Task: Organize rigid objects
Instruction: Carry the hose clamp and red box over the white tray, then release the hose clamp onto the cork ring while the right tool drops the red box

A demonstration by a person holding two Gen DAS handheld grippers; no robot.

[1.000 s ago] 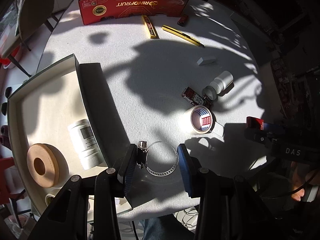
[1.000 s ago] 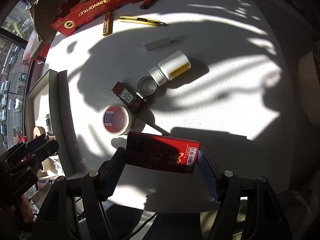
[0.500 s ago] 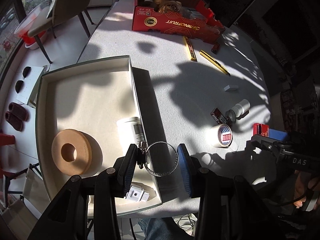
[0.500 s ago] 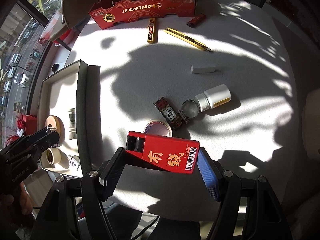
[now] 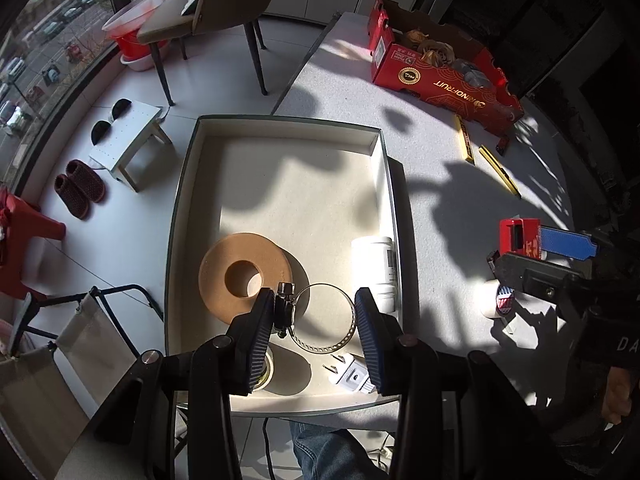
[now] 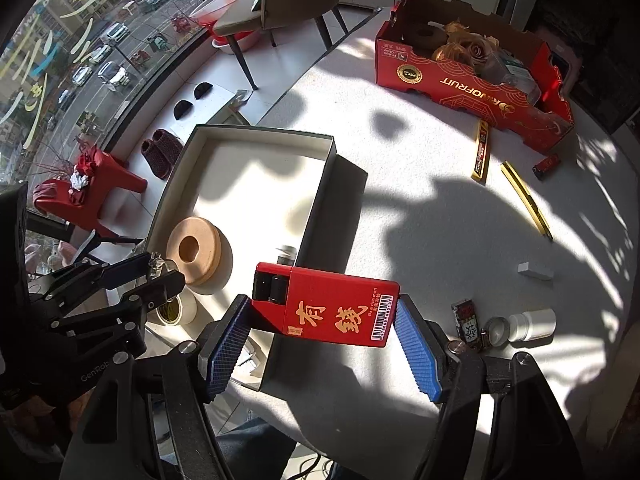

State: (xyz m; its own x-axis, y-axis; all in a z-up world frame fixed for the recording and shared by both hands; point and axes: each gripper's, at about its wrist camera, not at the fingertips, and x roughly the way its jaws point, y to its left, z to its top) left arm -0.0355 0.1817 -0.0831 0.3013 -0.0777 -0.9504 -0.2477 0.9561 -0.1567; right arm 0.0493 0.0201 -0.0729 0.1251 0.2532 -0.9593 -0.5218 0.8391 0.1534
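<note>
My left gripper [image 5: 316, 312] is shut on a metal hose clamp [image 5: 285, 306], which hangs over the near part of the white tray [image 5: 288, 130]. Below it in the tray lie a cork ring [image 5: 244, 276], a white bottle [image 5: 378, 268], a white plug [image 5: 352, 378] and a small tape roll [image 5: 266, 372]. My right gripper [image 6: 322, 312] is shut on a red box with gold characters [image 6: 332, 308], held flat above the tray's right wall [image 6: 316, 216]. The left gripper [image 6: 156, 272] shows at the left of the right wrist view.
On the white table to the right lie a tape roll [image 5: 498, 300], a white bottle [image 6: 534, 324], a small clamp [image 6: 496, 330], a dark red pack [image 6: 466, 322], a white block [image 6: 536, 270], a yellow cutter [image 6: 526, 204], a yellow bar [image 6: 482, 150] and a lighter [image 6: 548, 166]. A red cardboard box [image 6: 472, 84] stands at the back.
Both grippers have travelled left from the table's middle to the tray, rolling as they went. The hose clamp and the red box stayed gripped throughout.
</note>
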